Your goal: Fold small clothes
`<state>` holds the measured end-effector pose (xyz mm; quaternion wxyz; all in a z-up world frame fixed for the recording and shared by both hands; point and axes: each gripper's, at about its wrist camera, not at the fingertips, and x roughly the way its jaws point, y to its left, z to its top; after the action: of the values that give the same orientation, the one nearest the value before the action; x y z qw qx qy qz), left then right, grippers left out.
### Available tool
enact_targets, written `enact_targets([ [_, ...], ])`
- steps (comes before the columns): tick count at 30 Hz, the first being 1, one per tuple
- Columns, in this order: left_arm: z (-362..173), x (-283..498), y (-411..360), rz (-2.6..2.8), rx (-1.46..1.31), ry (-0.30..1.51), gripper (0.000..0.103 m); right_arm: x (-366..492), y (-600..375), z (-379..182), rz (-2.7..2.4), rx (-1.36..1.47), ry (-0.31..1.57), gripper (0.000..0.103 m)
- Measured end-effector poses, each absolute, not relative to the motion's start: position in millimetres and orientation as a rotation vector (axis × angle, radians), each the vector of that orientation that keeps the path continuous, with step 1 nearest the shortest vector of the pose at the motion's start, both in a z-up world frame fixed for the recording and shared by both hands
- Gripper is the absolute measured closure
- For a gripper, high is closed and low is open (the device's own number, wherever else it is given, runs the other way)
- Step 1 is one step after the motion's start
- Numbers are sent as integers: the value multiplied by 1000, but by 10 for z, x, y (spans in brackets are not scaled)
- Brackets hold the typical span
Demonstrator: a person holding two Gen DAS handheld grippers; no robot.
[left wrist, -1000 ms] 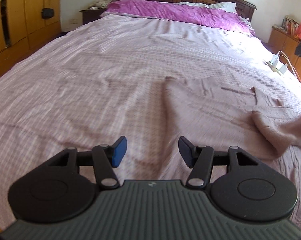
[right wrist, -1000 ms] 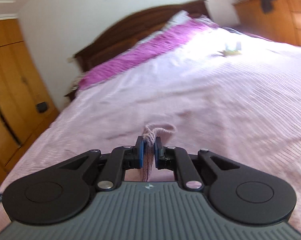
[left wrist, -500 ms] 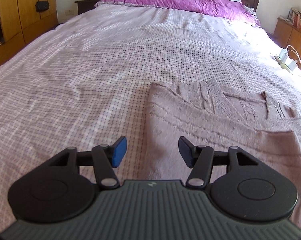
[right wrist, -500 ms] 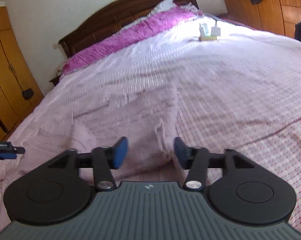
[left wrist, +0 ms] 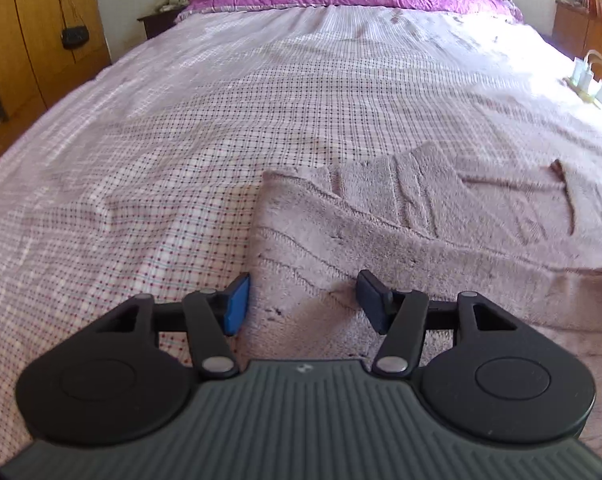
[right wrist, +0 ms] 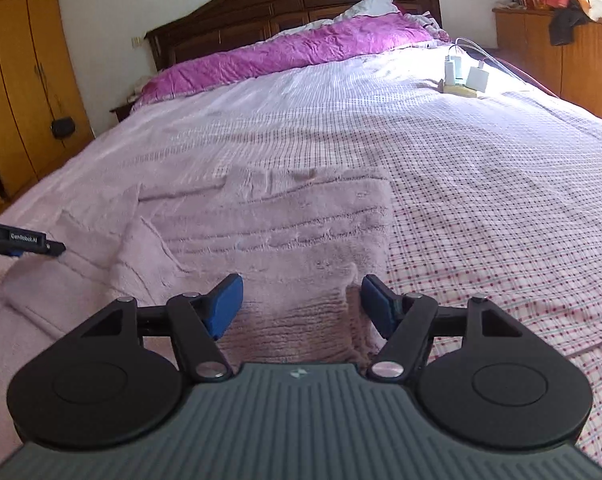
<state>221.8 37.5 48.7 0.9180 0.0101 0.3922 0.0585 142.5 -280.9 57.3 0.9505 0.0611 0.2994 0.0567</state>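
Since a second ago the right tool (right wrist: 301, 306) has let go of the sweater (right wrist: 269, 232), which now lies spread flat on the bed (right wrist: 481, 184) with a layer folded over its near part. Both tools have dropped low over its near edge. Right tool: fingers spread wide, empty, over the right near corner. Left tool (left wrist: 303, 300): likewise released, holding nothing, its left finger (left wrist: 237, 304) just at the sweater's left edge. Farther up the bed, a power strip (right wrist: 463, 80) with white chargers sits near the right side, a purple quilt (right wrist: 293, 54) at the headboard (right wrist: 285, 12).
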Motion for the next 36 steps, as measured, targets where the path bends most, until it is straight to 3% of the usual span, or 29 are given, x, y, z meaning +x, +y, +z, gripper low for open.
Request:
enact_targets([
  [3,454,2166,318,116,79,771,45,1438,-2750,535,116,74,617,34],
  [4,449,2145,322,114,81,753,66,1448,-2734,524,118,56,617,38],
  [5,444,2119,325,127,89,738,87,1442,-2705,524,113,34,616,47],
  [7,476,2031,313,138,117,688,88,1417,-2654,556,101,-7,606,70],
  [8,503,1977,317,132,131,656,88,1401,-2633,591,98,-22,596,89],
  [9,530,1934,326,133,146,628,88,1385,-2638,643,107,-18,585,92],
  [17,486,2009,1011,96,-200,654,88,1369,-2555,1232,119,1,410,93],
  [19,467,1995,1099,158,-209,627,92,1441,-2527,1267,100,-16,381,93],
  [27,575,1925,1366,137,-279,632,95,1815,-2746,656,-1,55,565,93],
  [30,671,1975,1323,51,-306,642,83,1777,-2858,435,-4,149,602,92],
  [32,685,2049,1239,8,-314,660,47,1771,-2887,428,-1,179,598,92],
  [34,666,2119,1088,8,-272,663,39,1774,-2878,430,1,176,597,92],
  [36,598,2187,919,50,-207,668,39,1770,-2867,441,4,168,596,92],
])
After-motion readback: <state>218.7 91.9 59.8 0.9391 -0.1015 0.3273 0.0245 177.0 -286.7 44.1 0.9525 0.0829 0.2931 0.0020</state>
